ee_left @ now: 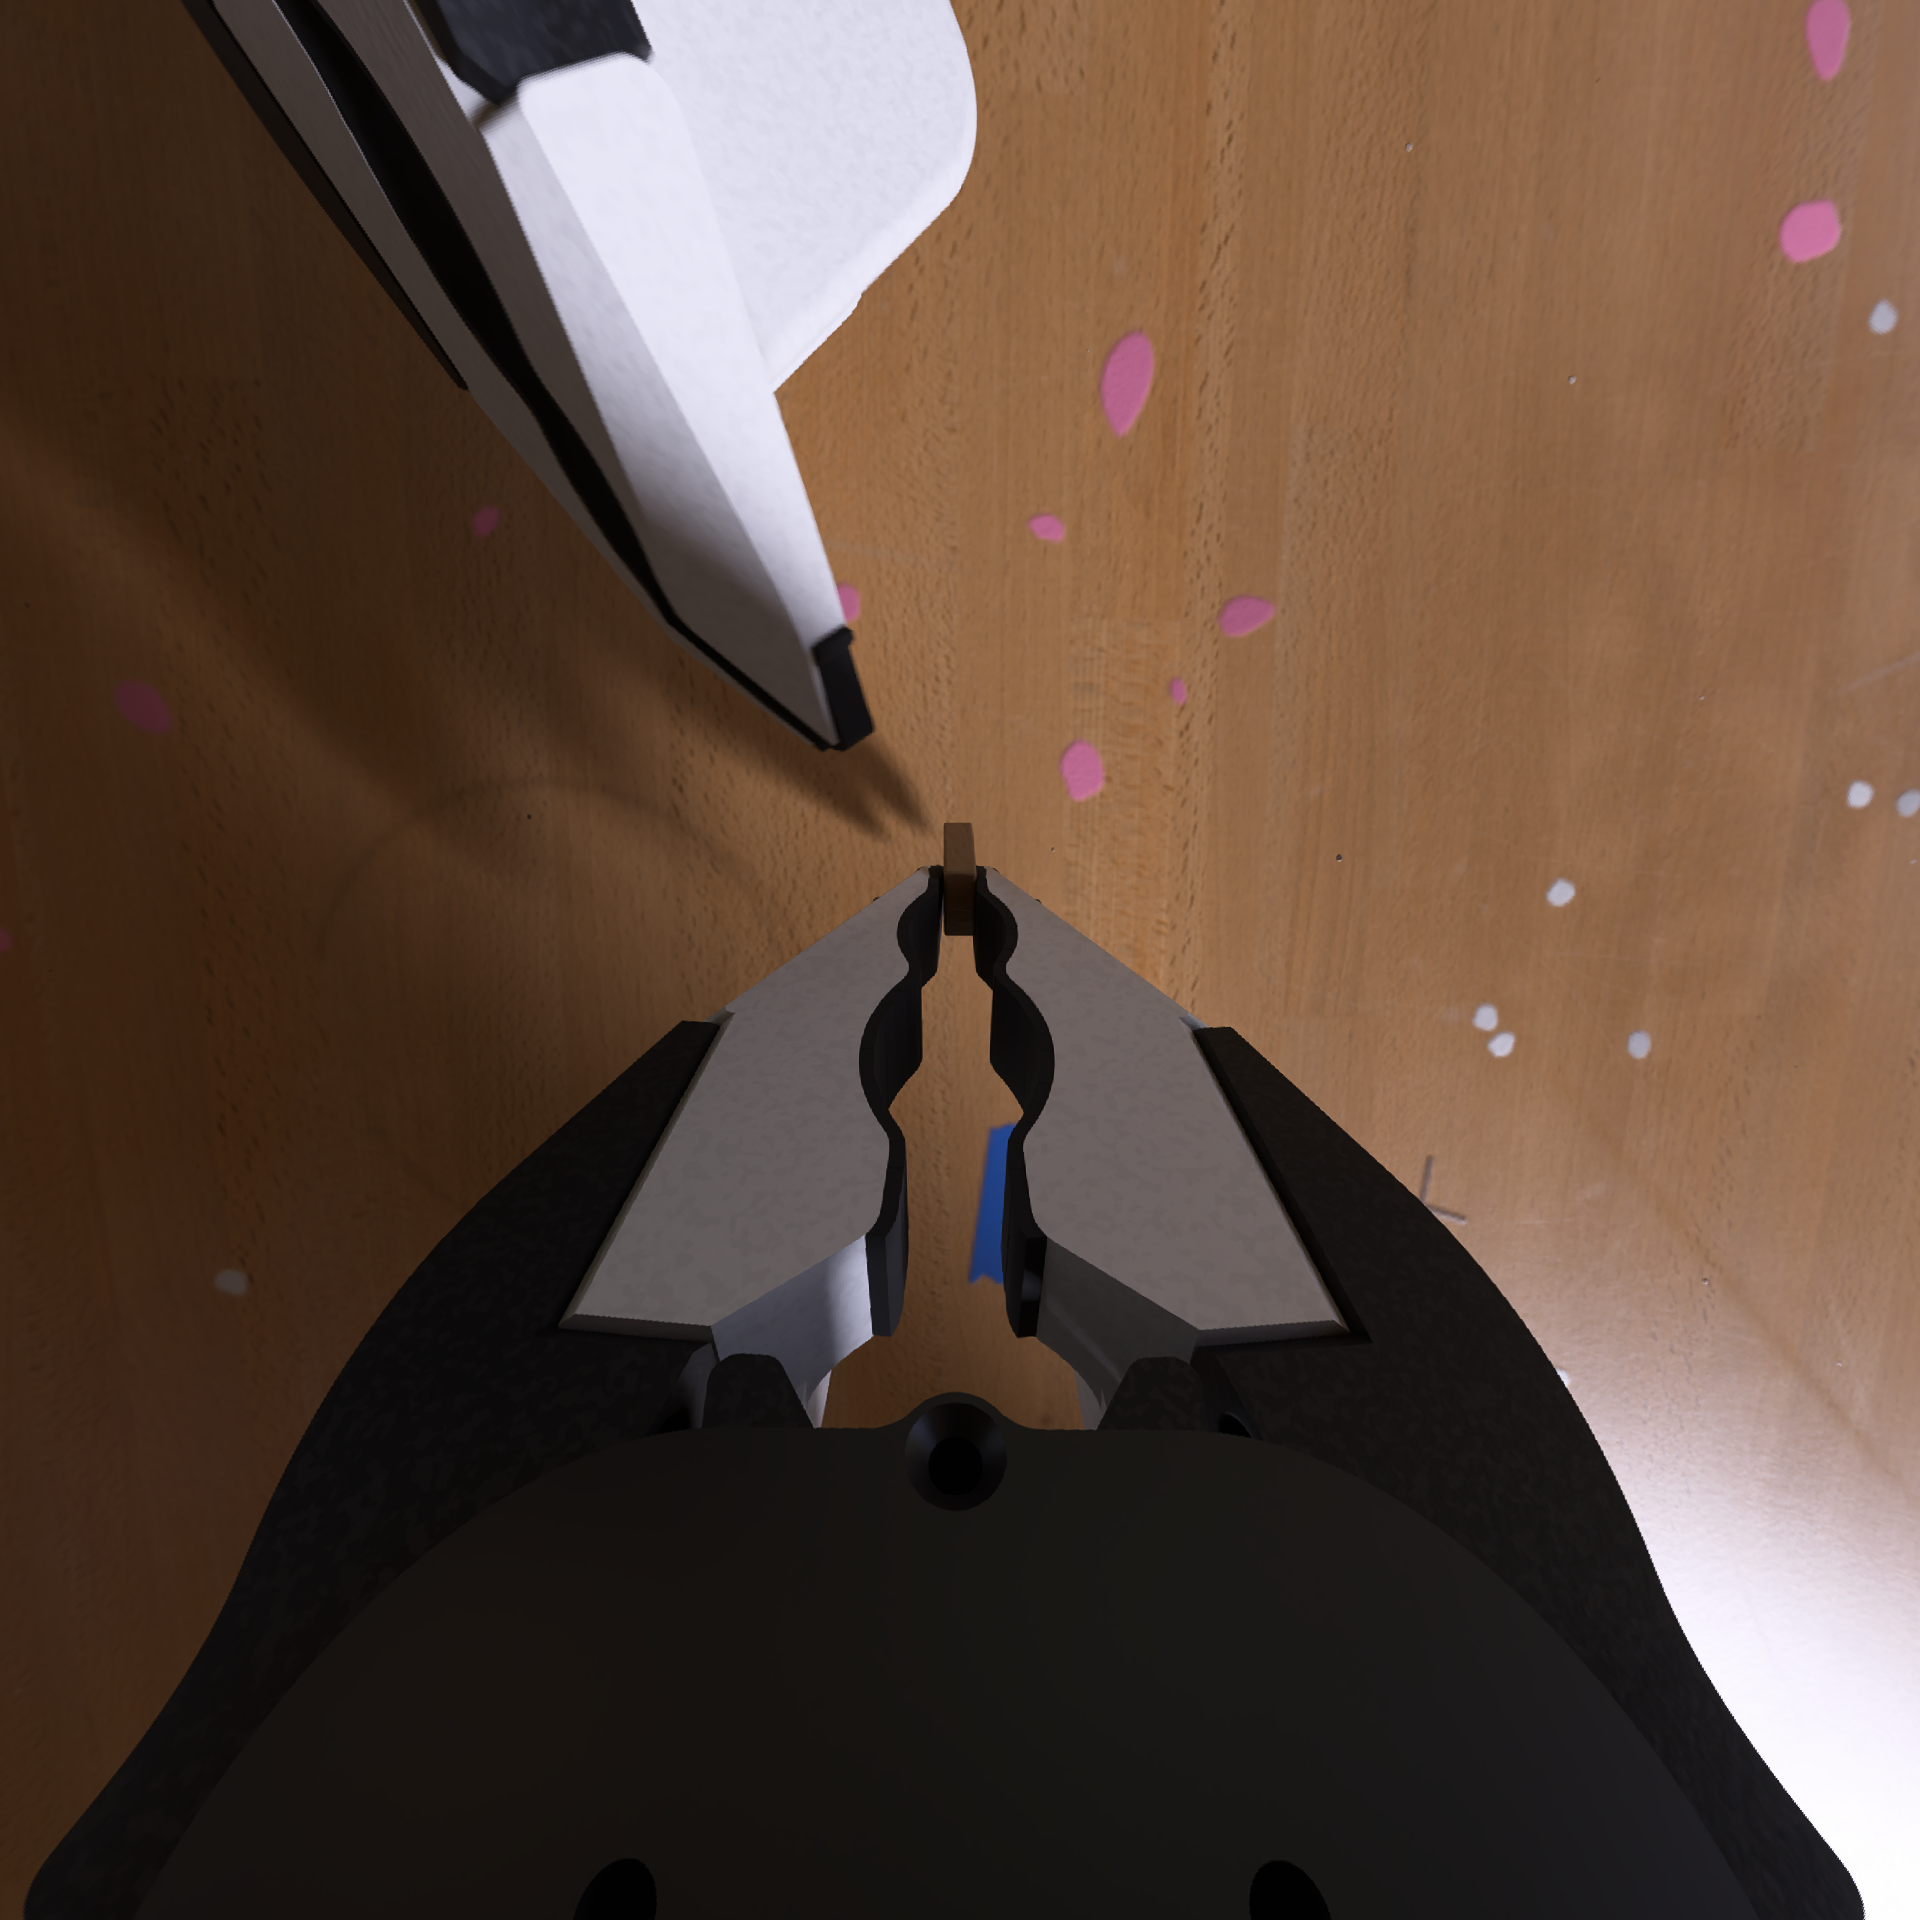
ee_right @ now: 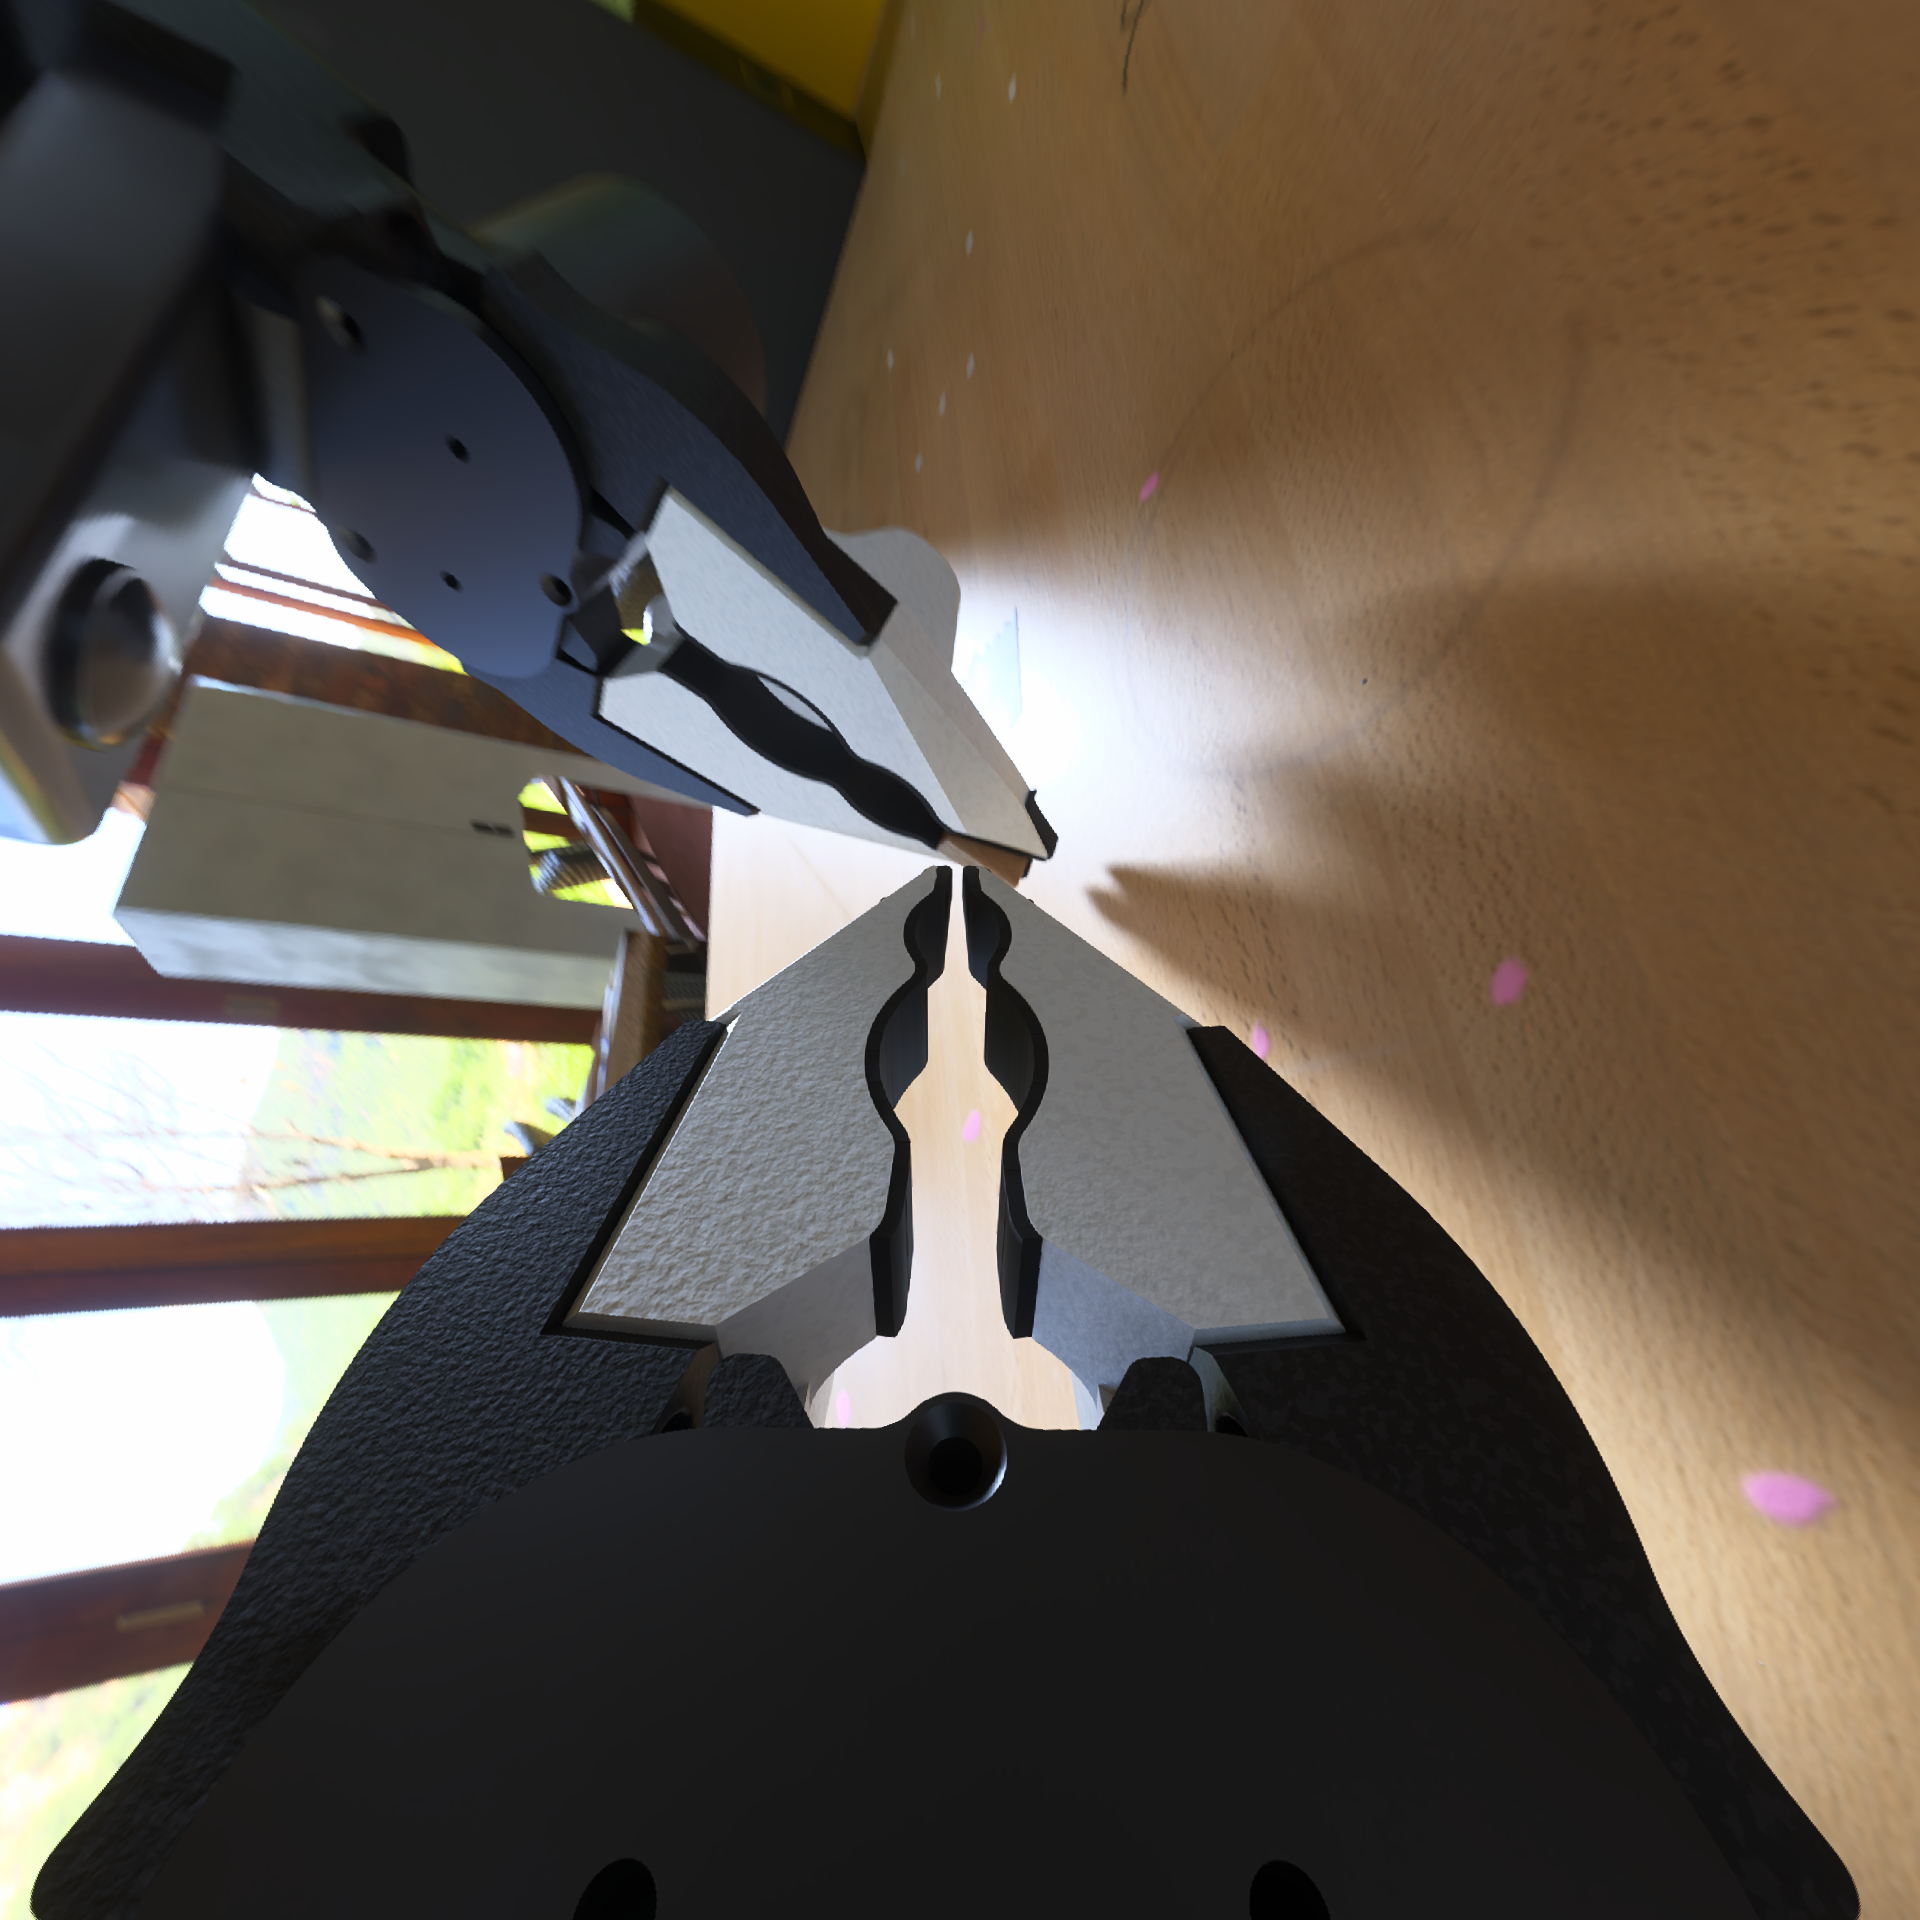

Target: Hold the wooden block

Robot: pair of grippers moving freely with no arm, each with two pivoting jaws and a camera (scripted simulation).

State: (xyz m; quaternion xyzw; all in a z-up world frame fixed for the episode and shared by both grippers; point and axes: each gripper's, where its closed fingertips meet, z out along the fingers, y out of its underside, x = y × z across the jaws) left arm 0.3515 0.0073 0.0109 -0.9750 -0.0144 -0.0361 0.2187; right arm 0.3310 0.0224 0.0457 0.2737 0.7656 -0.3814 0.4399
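Note:
The wooden block (ee_left: pixel 958 847) is a small, thin brown piece standing on edge. My left gripper (ee_left: pixel 958 885) is shut on it, pinching it at the very fingertips, over the wooden table (ee_left: pixel 1351 623). In the right wrist view the left gripper (ee_right: pixel 1003 847) comes in from the upper left with the block (ee_right: pixel 982 856) showing as a brown sliver at its tips. My right gripper (ee_right: pixel 956 883) is shut and empty, its tips just short of the block. It also shows in the left wrist view (ee_left: pixel 842 707), reaching in from the upper left, close to the block but apart from it.
The table top carries pink (ee_left: pixel 1127 379) and white (ee_left: pixel 1558 891) specks and a blue tape mark (ee_left: pixel 992 1205). In the right wrist view the table edge (ee_right: pixel 727 935) runs along the left, with a white box (ee_right: pixel 343 862) and windows beyond.

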